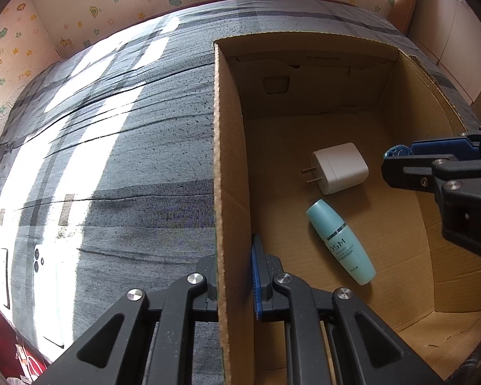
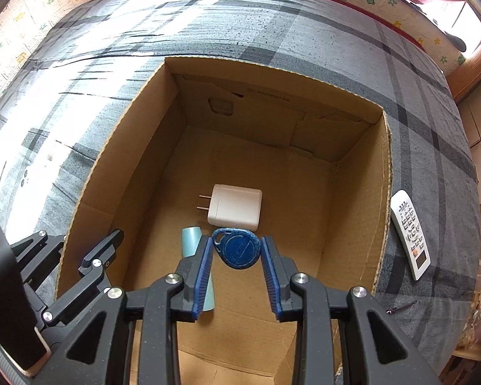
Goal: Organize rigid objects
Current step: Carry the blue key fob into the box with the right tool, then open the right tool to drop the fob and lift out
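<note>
The right gripper (image 2: 237, 250) pinches a blue key fob (image 2: 239, 249) over the cardboard box (image 2: 381, 173). The left gripper (image 1: 232, 276) is clamped on the box's left wall. Inside the box lie a white charger (image 2: 235, 206) and a teal bottle (image 1: 341, 242).

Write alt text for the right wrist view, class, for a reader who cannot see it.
The right gripper holds a blue key fob between its fingers above an open cardboard box on a grey plaid cloth. Inside lie a white plug adapter and a teal bottle; a white remote lies outside.
</note>
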Available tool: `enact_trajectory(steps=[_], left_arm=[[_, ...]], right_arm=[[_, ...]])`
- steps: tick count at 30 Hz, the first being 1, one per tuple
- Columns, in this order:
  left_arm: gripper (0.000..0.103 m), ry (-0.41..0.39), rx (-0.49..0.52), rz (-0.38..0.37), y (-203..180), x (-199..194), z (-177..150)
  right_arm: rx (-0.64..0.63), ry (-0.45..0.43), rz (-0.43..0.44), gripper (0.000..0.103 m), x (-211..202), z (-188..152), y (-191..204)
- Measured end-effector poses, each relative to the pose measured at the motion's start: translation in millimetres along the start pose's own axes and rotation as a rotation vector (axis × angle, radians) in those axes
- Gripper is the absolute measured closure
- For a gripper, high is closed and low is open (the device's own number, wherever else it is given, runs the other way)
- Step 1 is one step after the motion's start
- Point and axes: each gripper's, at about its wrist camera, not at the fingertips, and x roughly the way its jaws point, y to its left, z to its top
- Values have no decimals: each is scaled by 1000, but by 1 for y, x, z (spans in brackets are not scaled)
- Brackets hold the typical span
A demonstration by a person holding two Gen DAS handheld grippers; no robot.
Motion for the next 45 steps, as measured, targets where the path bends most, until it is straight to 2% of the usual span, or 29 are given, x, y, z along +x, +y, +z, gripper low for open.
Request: enact_trajectory(steps=[12,23,28,31,42,45], left_arm=[[90,-2,3,4,-1,1,-1],[90,-1,3,4,-2,0,0],[90,-1,4,4,-1,0,0],[90,-2,5,6,-1,0,0],[90,-1,2,3,1,0,0],[90,-1,3,4,1,0,0]], right_arm=[[16,58,-10,70,36,-2,5],[20,70,-11,69,44,-2,6],[20,62,-8,69,40,-1,7],[21,57,-4,58,39,-2,4],[31,18,-7,58,19,-6,1],[34,2,-7,53,10,-5,-3]])
